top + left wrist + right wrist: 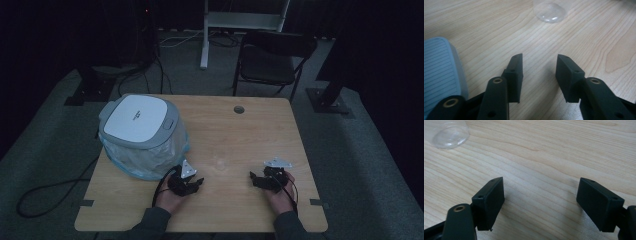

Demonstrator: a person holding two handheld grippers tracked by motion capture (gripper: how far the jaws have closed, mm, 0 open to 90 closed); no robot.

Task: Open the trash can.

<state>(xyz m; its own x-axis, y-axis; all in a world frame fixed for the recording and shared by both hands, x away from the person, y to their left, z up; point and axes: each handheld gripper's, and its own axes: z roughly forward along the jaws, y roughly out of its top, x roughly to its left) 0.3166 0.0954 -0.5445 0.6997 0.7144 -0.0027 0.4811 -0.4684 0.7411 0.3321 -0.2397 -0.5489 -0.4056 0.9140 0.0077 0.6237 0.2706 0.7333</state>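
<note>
While both grippers rest low on the counter (235, 135) with nothing between their jaws, we judge the work has not begun. Our left gripper (539, 75) has its jaws apart over bare wood, and our right gripper (540, 202) stands wider still, also over bare wood. Ahead of the left gripper lies a clear plastic piece (550, 11), dome-like, its upper part cut off by the frame; what seems to be the same piece sits ahead and to the left of the right gripper, well apart from both. Just beside the left gripper, on its left, stands the bin (137, 122), with a white-and-grey lid shut on top and a pale plastic liner (150, 160) bunched out below it; a ribbed blue-grey part of it (439, 72) crowds the left gripper view. Still left, as we read it, is everything: a reach, a grip, and whatever follows. We count two grippers, one bin, one liner, one clear piece, one counter, plus one dark chair (270, 62) beyond the counter's far edge.
</note>
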